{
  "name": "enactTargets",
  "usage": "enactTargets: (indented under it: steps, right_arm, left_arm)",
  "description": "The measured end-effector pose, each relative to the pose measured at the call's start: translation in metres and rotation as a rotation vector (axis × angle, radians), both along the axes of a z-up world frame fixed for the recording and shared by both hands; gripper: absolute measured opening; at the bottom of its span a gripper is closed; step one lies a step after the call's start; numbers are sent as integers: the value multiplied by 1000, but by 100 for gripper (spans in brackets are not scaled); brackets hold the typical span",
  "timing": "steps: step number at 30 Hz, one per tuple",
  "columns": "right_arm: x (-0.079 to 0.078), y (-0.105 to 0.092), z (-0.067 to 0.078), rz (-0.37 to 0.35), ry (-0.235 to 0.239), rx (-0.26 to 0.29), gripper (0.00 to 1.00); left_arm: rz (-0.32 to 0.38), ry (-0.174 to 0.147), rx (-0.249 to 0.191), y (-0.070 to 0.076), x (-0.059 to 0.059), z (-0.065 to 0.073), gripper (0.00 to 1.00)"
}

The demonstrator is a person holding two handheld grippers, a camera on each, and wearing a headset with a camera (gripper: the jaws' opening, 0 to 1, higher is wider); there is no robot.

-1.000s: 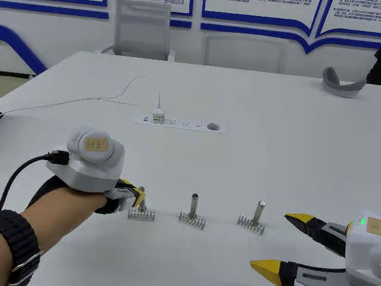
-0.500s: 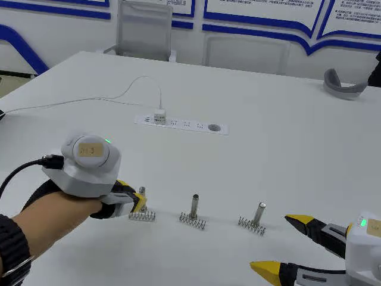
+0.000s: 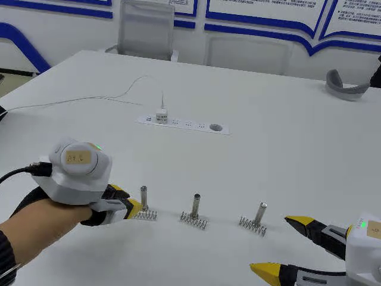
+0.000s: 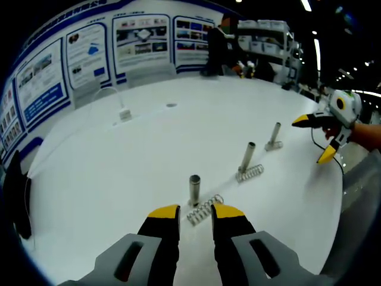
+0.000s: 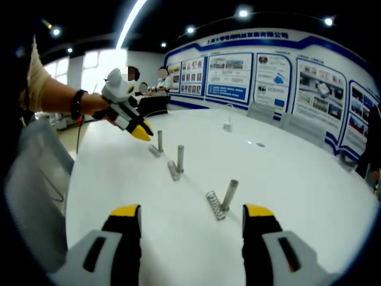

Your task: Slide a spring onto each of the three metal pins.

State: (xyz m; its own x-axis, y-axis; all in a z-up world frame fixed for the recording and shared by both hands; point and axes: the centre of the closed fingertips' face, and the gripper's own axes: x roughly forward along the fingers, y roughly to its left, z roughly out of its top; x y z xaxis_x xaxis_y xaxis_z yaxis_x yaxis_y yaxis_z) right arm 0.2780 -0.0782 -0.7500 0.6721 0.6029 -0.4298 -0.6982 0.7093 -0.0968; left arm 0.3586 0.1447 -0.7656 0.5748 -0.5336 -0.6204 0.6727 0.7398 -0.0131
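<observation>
Three metal pins stand upright in a row on the white table: left pin (image 3: 143, 196), middle pin (image 3: 196, 205), right pin (image 3: 260, 212). A spring lies flat at each pin's foot: left spring (image 3: 144, 214), middle spring (image 3: 193, 220), right spring (image 3: 252, 225). My left gripper (image 3: 134, 208) sits low just left of the left spring (image 4: 204, 208), its jaws a narrow gap apart, with the left pin (image 4: 194, 189) straight ahead. My right gripper (image 5: 190, 213) is wide open and holds nothing, hovering short of the right pin (image 5: 230, 194) and right spring (image 5: 214, 205).
A white power strip (image 3: 181, 124) with a plugged adapter (image 3: 161, 115) and a thin cable lies mid-table. A grey chair (image 3: 146, 28) stands beyond the far edge. A grey curved band (image 3: 345, 85) rests at the far right.
My left gripper has drawn back to the left and lowered, uncovering the left pin. Springs and pins have stayed put. The right gripper has held still.
</observation>
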Motion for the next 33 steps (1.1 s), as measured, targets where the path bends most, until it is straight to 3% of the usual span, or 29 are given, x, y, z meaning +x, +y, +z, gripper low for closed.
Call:
enactTargets:
  steps: [8,15,33]
  right_arm:
    - [0,-2,0,-6,-1,-2,71]
    - [-1,-3,-1,-14,4,-5,71]
    - [-1,-8,-4,-40,11,-8,71]
  left_arm:
    - [-19,-3,7,2,0,-4,22]
    - [-112,-24,48,-3,-5,-15,23]
    - [-211,-24,81,-11,1,-29,21]
